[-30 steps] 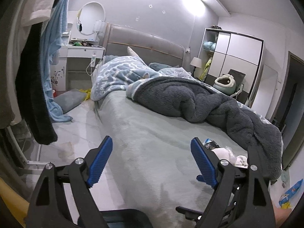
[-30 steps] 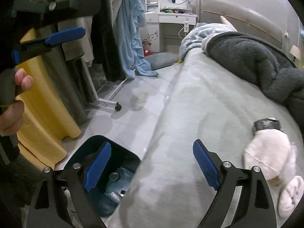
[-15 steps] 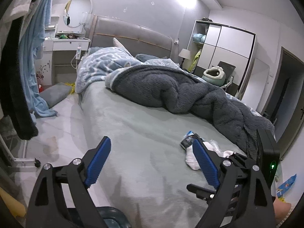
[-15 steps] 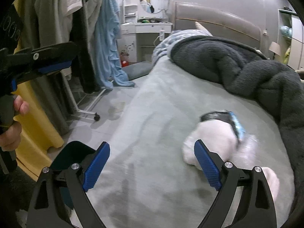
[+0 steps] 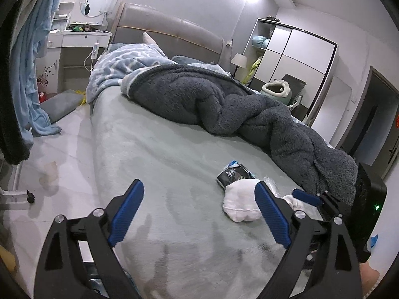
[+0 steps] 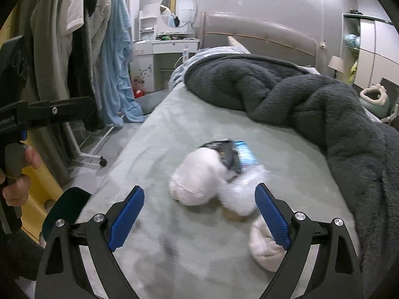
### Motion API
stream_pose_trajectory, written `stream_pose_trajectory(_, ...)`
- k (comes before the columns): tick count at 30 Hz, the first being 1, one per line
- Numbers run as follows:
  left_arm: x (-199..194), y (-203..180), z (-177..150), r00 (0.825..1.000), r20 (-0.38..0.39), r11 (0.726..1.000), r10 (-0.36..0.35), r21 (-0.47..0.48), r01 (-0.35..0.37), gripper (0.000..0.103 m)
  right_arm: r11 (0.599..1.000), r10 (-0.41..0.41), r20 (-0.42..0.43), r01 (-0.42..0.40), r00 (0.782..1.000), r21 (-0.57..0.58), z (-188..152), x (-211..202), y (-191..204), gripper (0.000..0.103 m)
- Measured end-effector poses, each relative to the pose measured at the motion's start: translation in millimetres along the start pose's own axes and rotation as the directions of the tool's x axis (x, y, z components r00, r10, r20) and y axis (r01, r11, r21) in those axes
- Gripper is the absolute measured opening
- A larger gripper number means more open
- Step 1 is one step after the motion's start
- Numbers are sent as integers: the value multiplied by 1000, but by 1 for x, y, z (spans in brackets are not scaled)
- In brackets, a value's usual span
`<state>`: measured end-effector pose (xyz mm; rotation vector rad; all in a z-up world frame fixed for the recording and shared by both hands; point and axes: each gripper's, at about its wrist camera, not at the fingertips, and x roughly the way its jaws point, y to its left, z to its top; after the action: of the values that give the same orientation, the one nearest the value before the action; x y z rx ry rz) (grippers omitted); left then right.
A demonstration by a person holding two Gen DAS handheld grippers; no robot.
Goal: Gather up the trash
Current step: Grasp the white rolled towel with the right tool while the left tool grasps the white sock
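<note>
A small pile of trash lies on the grey-green bed (image 6: 174, 134): a crumpled white wad (image 6: 197, 177), a black and blue wrapper (image 6: 234, 154), clear plastic (image 6: 249, 177) and a second white wad (image 6: 264, 246). My right gripper (image 6: 199, 216) is open and empty, just short of the pile. My left gripper (image 5: 199, 214) is open and empty over the bed's near edge, with the white wad (image 5: 239, 201) and wrapper (image 5: 233, 175) beside its right finger. The dark bin (image 6: 64, 211) sits on the floor at the bed's left.
A dark fluffy blanket (image 5: 224, 104) covers the far and right side of the bed. Clothes hang on a wheeled rack (image 6: 74, 49) at the left. A white dresser with a round mirror (image 6: 172, 47) and a wardrobe (image 5: 299, 57) stand behind.
Both grippers swung from the bin and floor side toward the bed. The trash pile has come nearer to the middle of the right wrist view. Both stayed open.
</note>
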<state>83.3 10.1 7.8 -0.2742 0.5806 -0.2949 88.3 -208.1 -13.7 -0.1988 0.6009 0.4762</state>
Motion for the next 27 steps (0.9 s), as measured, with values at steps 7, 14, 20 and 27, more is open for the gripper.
stream_pose_trajectory(7,17,-6,-6,999,-33,999,-27,-41,26,93,998,-48,1,47,999,41,-10,-9,-30,91)
stream_pose_trajectory(14,34,-10,-13,996,-75,995,-57,-88,51,93,995,-74,-37,77,997,65,-23,-5,-53,91)
stream_pose_trajectory(20,47,-19,-18,993,-100,995,-61,-85,53,93,992,-66,-81,75,994,103,-38,1,-69,91)
stream_pose_trajectory(27,63,-33,-29,989,-134,998,-54,-42,49,93,989,-38,-120,54,992,136,-44,7,-74,91)
